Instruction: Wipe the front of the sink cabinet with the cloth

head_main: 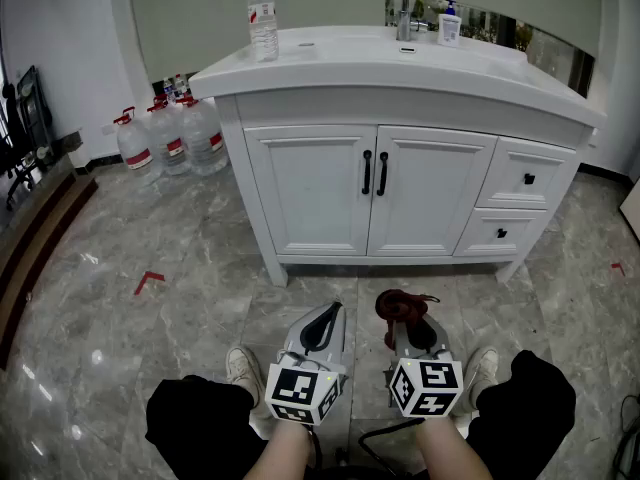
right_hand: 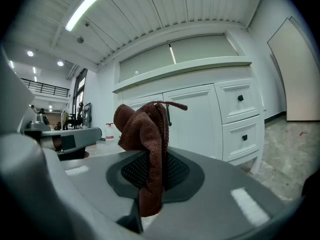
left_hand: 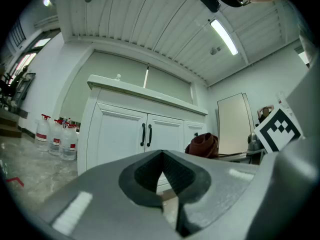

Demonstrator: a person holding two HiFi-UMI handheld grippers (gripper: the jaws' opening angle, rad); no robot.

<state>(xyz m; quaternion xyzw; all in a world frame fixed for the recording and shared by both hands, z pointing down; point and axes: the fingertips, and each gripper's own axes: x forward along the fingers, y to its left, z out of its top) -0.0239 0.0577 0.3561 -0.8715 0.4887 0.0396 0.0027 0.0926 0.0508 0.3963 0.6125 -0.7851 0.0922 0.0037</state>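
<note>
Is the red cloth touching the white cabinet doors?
No, the cloth is pinched in the right gripper, with bare floor showing between it and the sink cabinet.

- Head view looks steeply down from above onto the floor (head_main: pixel 150 228), with the sink cabinet (head_main: pixel 310 188) close ahead.
- Left gripper view sits low, tilted up at it.
- Right gripper view likewise; all three share its front.

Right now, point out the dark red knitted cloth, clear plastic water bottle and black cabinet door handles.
dark red knitted cloth (right_hand: pixel 142 129), right gripper view, bunched middle.
clear plastic water bottle (head_main: pixel 263 23), head view, its body.
black cabinet door handles (head_main: pixel 367 172), head view, left handle's bar.
</note>
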